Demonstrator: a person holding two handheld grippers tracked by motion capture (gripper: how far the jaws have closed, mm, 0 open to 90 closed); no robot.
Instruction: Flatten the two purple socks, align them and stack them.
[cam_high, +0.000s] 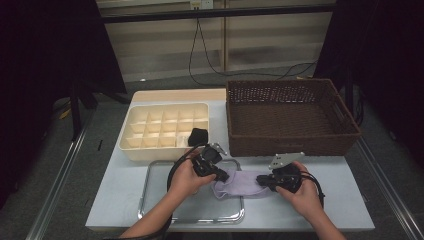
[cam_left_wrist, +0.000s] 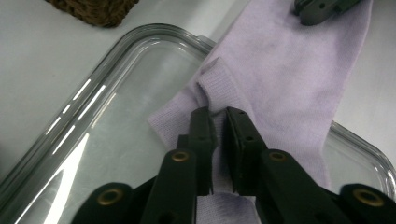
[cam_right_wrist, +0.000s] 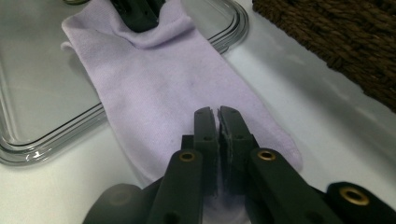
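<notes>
A pale lilac sock (cam_high: 242, 184) lies stretched from the right part of a clear tray (cam_high: 150, 200) onto the white table. My left gripper (cam_high: 220, 175) pinches the sock's cuff end over the tray; in the left gripper view a ribbed fold of sock (cam_left_wrist: 280, 79) sits between its nearly closed jaws (cam_left_wrist: 217, 116). My right gripper (cam_high: 262, 181) is shut on the sock's other end; in the right gripper view its jaws (cam_right_wrist: 218, 116) close on the fabric (cam_right_wrist: 163, 79) off the tray. Both grippers sit low and face each other across the sock.
A cream divided box (cam_high: 130, 145) stands behind the tray, with a black bundle (cam_high: 198, 136) in its near right compartment. A large brown wicker basket (cam_high: 292, 145) stands at the back right, close behind the right gripper. The table's front edge lies just below the tray.
</notes>
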